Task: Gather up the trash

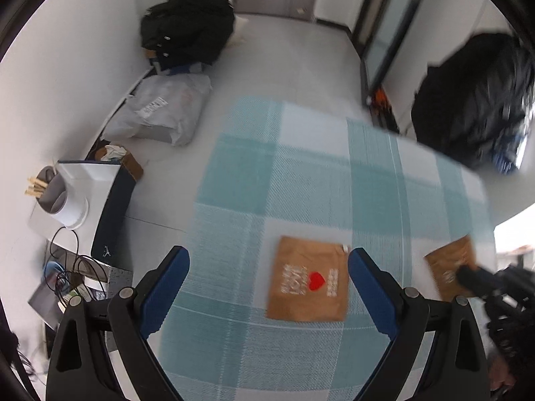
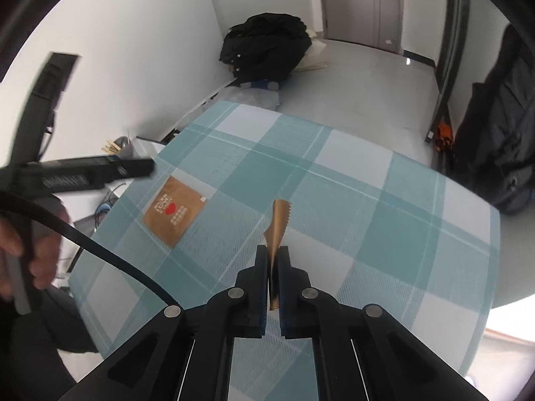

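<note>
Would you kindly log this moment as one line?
right tool: shut on brown packet | left tool: open above heart packet | checked tablecloth

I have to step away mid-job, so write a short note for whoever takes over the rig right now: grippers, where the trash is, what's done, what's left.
Right gripper: shut on a brown packet, held edge-on above the checked tablecloth.
Left gripper: open, holding nothing, hovering above the table with the second brown packet, the one with the red heart, lying flat on the cloth between its fingers in that view.
Done: one packet picked up.
Left: grasp the heart packet with the left gripper, then drop both into a trash container; I cannot say from these views which one is meant.
</note>
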Action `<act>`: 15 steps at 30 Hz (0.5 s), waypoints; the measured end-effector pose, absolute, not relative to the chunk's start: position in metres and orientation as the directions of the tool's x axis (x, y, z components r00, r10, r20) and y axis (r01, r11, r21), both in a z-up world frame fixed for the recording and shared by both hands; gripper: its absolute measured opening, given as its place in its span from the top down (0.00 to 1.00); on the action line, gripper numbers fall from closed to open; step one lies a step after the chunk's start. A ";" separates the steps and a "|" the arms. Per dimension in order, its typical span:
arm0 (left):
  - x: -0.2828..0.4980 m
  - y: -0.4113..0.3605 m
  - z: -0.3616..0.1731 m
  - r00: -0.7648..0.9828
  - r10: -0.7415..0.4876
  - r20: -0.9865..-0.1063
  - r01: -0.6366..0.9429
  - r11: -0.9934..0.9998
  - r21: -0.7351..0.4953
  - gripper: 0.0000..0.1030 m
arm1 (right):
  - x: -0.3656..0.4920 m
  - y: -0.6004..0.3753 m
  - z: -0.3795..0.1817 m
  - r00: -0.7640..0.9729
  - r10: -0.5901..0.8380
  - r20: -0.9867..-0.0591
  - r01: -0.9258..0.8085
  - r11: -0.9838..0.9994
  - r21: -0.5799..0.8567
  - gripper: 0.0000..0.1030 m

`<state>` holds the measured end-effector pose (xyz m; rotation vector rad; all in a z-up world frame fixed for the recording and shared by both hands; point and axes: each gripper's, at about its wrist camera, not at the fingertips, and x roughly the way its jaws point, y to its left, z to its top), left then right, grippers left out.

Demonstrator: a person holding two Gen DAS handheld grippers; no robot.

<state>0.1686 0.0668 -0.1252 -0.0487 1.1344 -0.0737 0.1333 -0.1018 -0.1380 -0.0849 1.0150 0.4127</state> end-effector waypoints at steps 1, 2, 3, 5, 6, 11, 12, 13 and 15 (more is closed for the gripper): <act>0.169 0.062 -0.130 0.402 -0.075 -0.913 0.044 0.997 -0.062 0.09 | 0.132 -0.104 -0.138 0.459 0.298 -0.837 -0.369 0.921 0.125 0.96; 0.169 0.058 -0.134 0.388 -0.068 -0.919 0.054 0.997 -0.052 0.09 | 0.129 -0.106 -0.137 0.463 0.296 -0.836 -0.365 0.923 0.124 0.96; 0.169 0.055 -0.136 0.377 -0.061 -0.924 0.062 0.997 -0.041 0.09 | 0.127 -0.108 -0.136 0.467 0.296 -0.833 -0.364 0.923 0.123 0.96; 0.169 0.050 -0.141 0.355 -0.038 -0.934 0.072 0.997 -0.013 0.09 | 0.123 -0.111 -0.133 0.472 0.301 -0.829 -0.361 0.923 0.129 0.96; 0.169 0.049 -0.143 0.345 -0.030 -0.938 0.077 0.997 -0.004 0.09 | 0.121 -0.114 -0.132 0.474 0.301 -0.828 -0.360 0.924 0.130 0.96; 0.170 0.047 -0.146 0.337 -0.006 -0.942 0.071 0.997 0.019 0.09 | 0.115 -0.127 -0.128 0.491 0.314 -0.812 -0.342 0.927 0.152 0.96; 0.171 0.046 -0.146 0.337 -0.004 -0.941 0.070 0.997 0.021 0.09 | 0.116 -0.128 -0.128 0.493 0.317 -0.810 -0.338 0.928 0.158 0.96; 0.170 0.045 -0.145 0.342 -0.007 -0.940 0.075 0.997 0.021 0.10 | 0.115 -0.129 -0.128 0.494 0.320 -0.808 -0.334 0.928 0.163 0.96; 0.169 0.041 -0.144 0.346 -0.010 -0.938 0.091 0.996 0.023 0.17 | 0.115 -0.132 -0.128 0.495 0.325 -0.806 -0.330 0.928 0.172 0.96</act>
